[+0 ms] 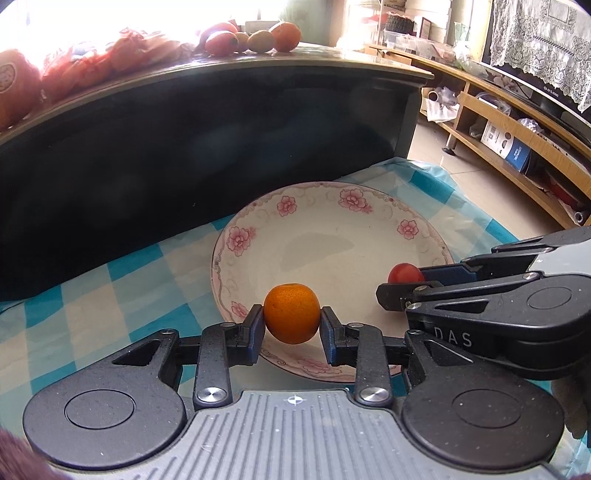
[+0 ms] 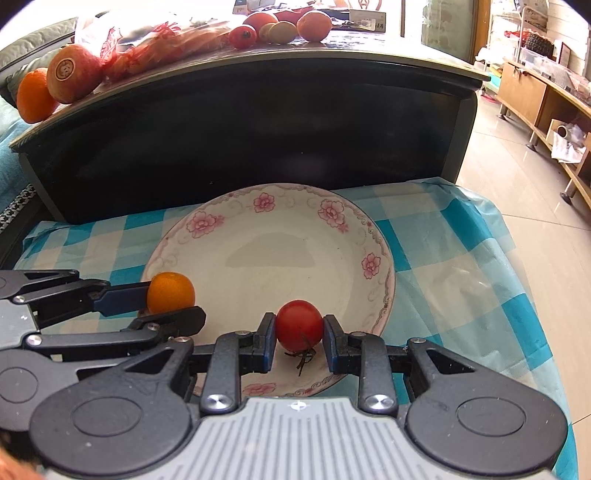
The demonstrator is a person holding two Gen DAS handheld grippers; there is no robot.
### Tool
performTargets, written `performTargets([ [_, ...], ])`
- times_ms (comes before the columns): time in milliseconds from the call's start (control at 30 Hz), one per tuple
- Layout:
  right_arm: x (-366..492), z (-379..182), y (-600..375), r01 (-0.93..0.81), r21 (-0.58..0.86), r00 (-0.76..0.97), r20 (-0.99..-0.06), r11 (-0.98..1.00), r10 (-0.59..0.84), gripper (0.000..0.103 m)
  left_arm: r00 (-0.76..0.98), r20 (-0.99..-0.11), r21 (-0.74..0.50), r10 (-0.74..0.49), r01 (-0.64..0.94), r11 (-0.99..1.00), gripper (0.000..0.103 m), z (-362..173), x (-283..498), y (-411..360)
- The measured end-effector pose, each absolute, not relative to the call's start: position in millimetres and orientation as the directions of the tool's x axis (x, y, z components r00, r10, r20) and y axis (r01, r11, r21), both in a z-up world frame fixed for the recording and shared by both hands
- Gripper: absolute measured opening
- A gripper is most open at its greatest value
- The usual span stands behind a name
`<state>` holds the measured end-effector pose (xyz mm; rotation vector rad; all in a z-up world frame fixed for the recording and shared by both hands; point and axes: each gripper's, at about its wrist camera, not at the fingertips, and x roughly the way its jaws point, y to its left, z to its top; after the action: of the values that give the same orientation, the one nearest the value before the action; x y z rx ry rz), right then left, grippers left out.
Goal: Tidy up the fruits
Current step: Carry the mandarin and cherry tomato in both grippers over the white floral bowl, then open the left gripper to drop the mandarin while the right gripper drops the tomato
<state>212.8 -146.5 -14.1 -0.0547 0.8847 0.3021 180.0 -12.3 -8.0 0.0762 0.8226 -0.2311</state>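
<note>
Left tongs: the left tongs (image 1: 291, 320) are clamped on a small round orange tangerine with dimpled skin (image 1: 291, 313), held over the near rim of the plate.
Right tongs: the right tongs (image 2: 299, 328) pinch a small glossy red tomato with a dried dark stalk (image 2: 299, 325), also above the plate's near edge; whether either fruit touches the china I cannot tell.
Plate: a shallow round white china plate with pink flower print and a scrolled border (image 2: 207, 225) lies bare on the low bench draped in a blue-and-white checked plastic cloth (image 2: 454, 258).
Other fruit: more oranges, tomatoes and brownish kiwi-like fruit (image 2: 284, 31) lie on the dark glossy upper bench (image 2: 258, 62) behind, beside a red mesh bag (image 2: 147, 48).
Risk, rolling: both fruits are smooth and round, so once let go on the sloped glazed rim they could roll, likely inward, possibly off the edge.
Risk, squeeze: the tomato skin looks thin; too hard a pinch may split it.
Risk, collision: the two tongs sit just beside each other, so opening one could knock the other.
Risk, cloth: the plastic cloth looks slick, and a nudge may slide the plate.
</note>
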Motion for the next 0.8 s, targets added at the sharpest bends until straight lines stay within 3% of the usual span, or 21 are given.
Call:
performTargets([
  [567,212.2,-15.1,-142.7,-0.28,0.027,0.613,-0.764,0.96,0.201,0.032,0.664,-0.732,0.005,-0.156,0.234,0.972,0.041,-10.1,181.4,-16.3],
  [800,209.1,-8.4,-143.7,-0.271,0.016,0.625,-0.758,0.962,0.189,0.032,0.67,-0.725,0.0,-0.155,0.226,0.974,0.047,-5.1,179.3,-14.3],
])
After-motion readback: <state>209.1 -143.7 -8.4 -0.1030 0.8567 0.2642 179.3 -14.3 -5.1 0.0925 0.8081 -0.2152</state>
